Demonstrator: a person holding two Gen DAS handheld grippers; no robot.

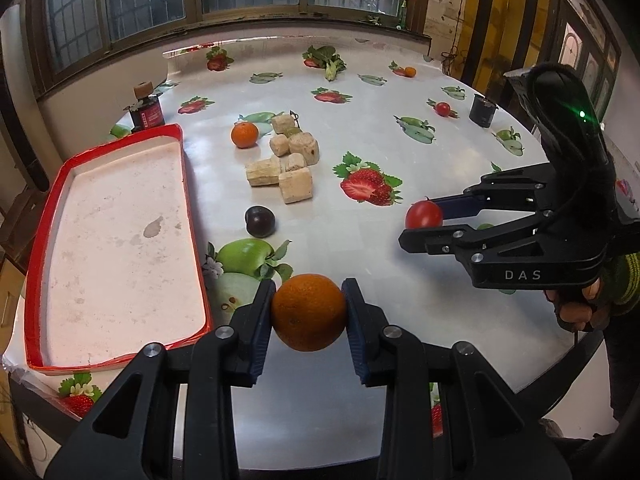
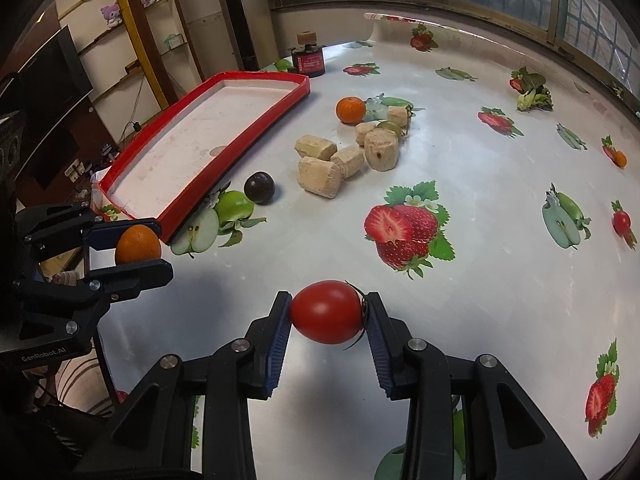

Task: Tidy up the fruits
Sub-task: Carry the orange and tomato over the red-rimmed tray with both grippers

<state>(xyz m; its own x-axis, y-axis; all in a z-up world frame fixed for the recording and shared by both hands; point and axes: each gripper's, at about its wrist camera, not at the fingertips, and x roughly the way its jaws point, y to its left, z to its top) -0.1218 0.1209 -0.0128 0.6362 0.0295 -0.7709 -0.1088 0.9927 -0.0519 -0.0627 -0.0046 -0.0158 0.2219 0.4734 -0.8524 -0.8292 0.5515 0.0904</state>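
My left gripper [image 1: 309, 312] is shut on an orange [image 1: 309, 312], held just above the table by the near corner of the red-rimmed tray [image 1: 40, 216]. From the right wrist view the same orange [image 2: 138, 245] sits between the left gripper's [image 2: 138, 246] pads. My right gripper [image 2: 327, 312] is shut on a red tomato [image 2: 327, 312], lifted off the tablecloth; the tomato [image 1: 424, 214] and right gripper [image 1: 422, 220] show at right in the left wrist view. On the table lie a second orange [image 1: 245, 135], a dark plum [image 1: 260, 221] and a small tomato [image 1: 443, 109].
Several beige cut chunks [image 1: 288, 160] are piled mid-table with a green fruit among them. A dark jar with a cork lid [image 1: 146, 110] stands behind the tray, a dark cup [image 1: 484, 110] at far right. A leafy vegetable [image 1: 330, 64] and a tiny orange [image 1: 410, 71] lie near the far edge.
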